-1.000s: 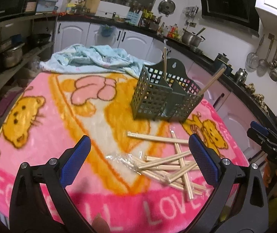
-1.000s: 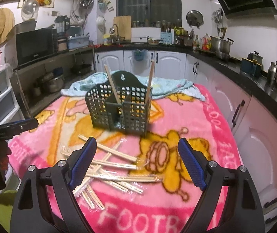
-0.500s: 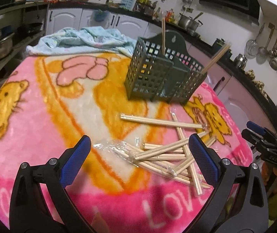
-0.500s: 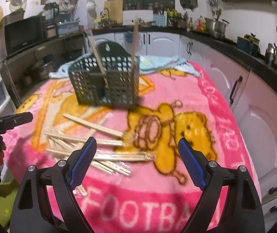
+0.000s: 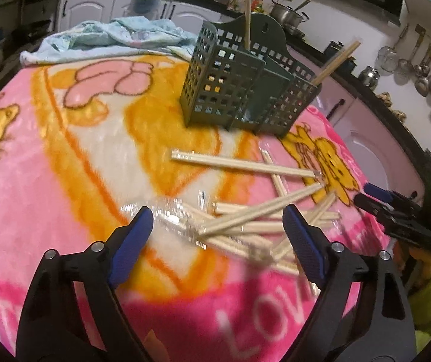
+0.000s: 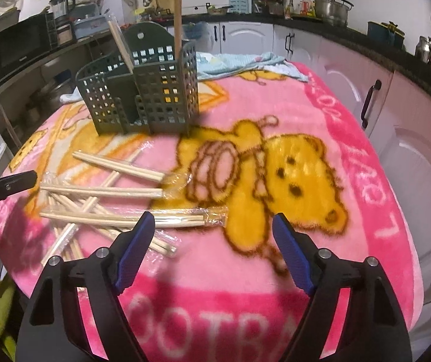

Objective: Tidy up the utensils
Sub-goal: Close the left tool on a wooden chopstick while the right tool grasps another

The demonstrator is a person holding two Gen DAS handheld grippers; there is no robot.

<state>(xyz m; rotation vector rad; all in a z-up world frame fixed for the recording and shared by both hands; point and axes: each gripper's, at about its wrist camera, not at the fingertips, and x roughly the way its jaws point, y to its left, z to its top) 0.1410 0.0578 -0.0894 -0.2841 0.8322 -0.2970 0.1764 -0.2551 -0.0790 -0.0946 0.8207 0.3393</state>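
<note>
Blanket print smeared; chopstick pile wrappers blurred.

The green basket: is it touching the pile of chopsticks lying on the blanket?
Apart. The right wrist view shows a strip of pink blanket between the green basket and the nearest of the loose chopsticks.

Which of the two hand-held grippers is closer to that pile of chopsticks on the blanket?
Left. The left hand-held gripper hangs right over the chopsticks; the right hand-held gripper is off to their side.

Pink blanket: partial "FOOTBA"; left view: "LOV".
</note>
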